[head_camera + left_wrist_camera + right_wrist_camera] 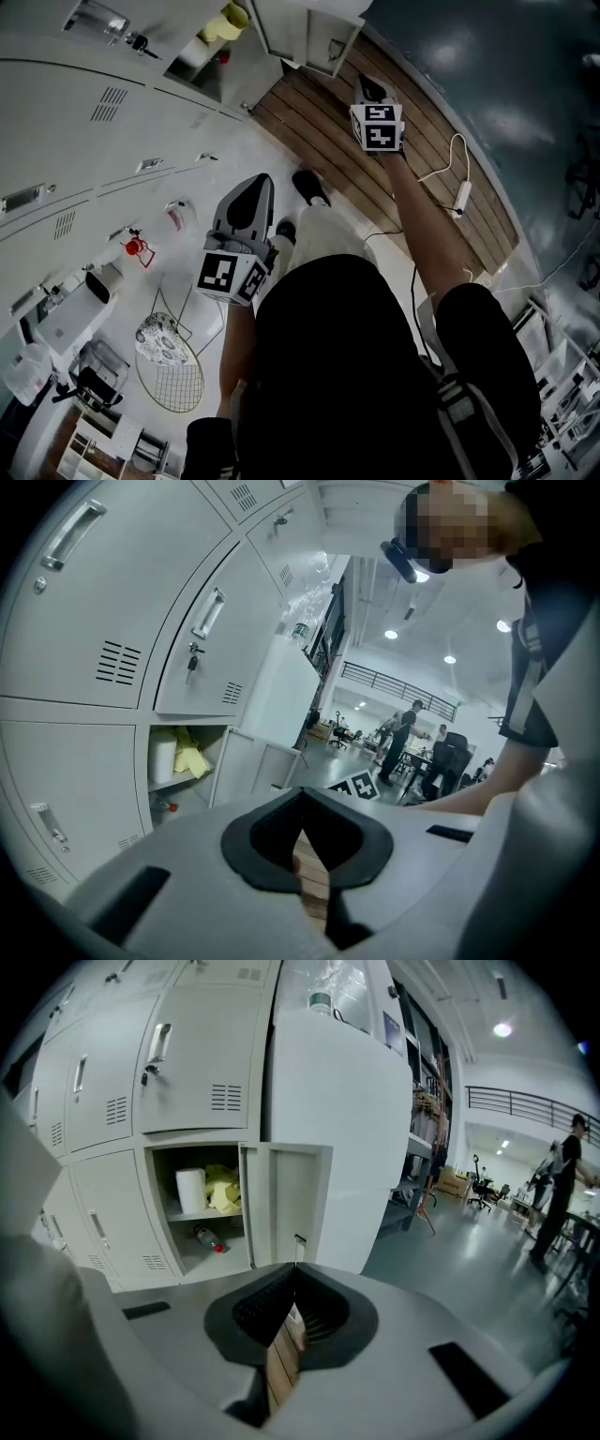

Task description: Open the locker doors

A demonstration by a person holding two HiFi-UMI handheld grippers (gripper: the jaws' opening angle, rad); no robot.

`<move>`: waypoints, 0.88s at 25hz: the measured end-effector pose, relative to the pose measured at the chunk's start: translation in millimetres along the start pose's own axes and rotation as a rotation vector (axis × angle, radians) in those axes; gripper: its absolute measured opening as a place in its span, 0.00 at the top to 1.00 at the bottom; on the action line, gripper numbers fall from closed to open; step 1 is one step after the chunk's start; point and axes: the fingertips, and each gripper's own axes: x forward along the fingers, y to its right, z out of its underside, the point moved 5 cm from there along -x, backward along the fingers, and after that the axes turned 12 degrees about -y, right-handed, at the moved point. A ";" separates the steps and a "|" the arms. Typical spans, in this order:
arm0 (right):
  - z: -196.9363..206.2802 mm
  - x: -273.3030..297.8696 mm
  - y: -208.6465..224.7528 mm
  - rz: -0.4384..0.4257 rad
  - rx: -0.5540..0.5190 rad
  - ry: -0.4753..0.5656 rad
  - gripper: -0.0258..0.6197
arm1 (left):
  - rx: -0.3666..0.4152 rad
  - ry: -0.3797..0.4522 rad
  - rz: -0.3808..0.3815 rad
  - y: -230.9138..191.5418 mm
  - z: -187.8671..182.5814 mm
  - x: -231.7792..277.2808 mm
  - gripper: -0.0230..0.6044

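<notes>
Left gripper [302,841] and right gripper [292,1312] both shut and empty, lower locker door [286,1204] already open at 12 o'clock, so we'd spread the right jaws, clamp the handle [159,1042] on the closed door [202,1072] at 11 o'clock, and pull along its hinge arc.

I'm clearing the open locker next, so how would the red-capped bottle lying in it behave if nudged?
The bottle lies on its side on the floor of the open locker, so it would probably roll when pushed. It looks like small clear plastic, so it is likely light and somewhat slippery. How full it is can't be told.
</notes>
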 end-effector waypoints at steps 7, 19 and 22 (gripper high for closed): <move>21.8 -85.3 -36.7 0.009 0.009 0.059 0.95 | 0.045 0.003 0.083 4.8 20.6 -37.1 0.94; 56.9 -244.0 -109.0 -0.010 0.034 0.208 0.95 | 0.116 0.042 0.203 38.4 58.4 -115.3 0.94; 65.9 -276.0 -124.9 -0.018 0.034 0.238 0.95 | 0.134 0.032 0.235 46.2 71.4 -132.2 0.94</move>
